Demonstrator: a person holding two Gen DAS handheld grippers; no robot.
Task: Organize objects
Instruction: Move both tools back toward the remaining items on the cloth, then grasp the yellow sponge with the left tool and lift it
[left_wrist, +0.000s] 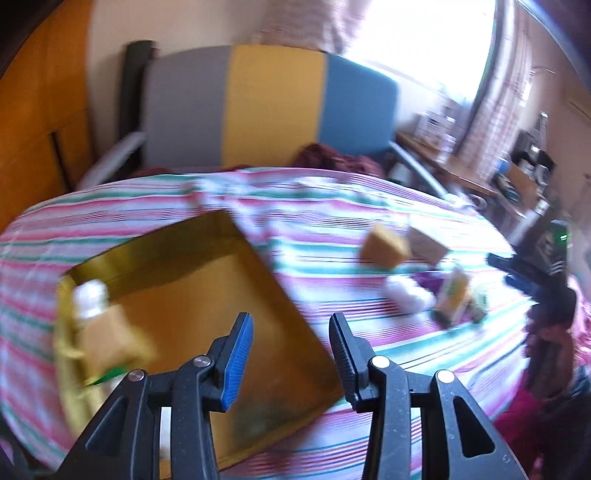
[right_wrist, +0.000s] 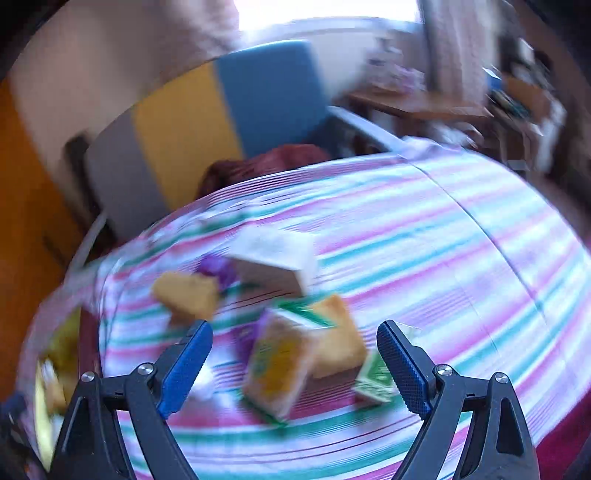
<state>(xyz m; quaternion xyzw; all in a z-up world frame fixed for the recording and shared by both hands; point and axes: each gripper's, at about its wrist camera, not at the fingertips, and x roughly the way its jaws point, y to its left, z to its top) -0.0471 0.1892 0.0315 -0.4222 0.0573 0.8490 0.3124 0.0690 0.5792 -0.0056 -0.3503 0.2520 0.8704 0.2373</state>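
Both tongs hang over the striped bedspread (right_wrist: 461, 236) with nothing between their pads: my right gripper (right_wrist: 295, 365) gapes wide, my left gripper (left_wrist: 291, 350) is only partly apart. Below the left one sits the yellow box (left_wrist: 207, 306), a few things already in its near-left corner. Loose cartons lie right of it; the yellow juice carton (right_wrist: 277, 369) lies just ahead between my right fingers, long axis pointing away from me, so my right hand is nearer. Blur hides every label.
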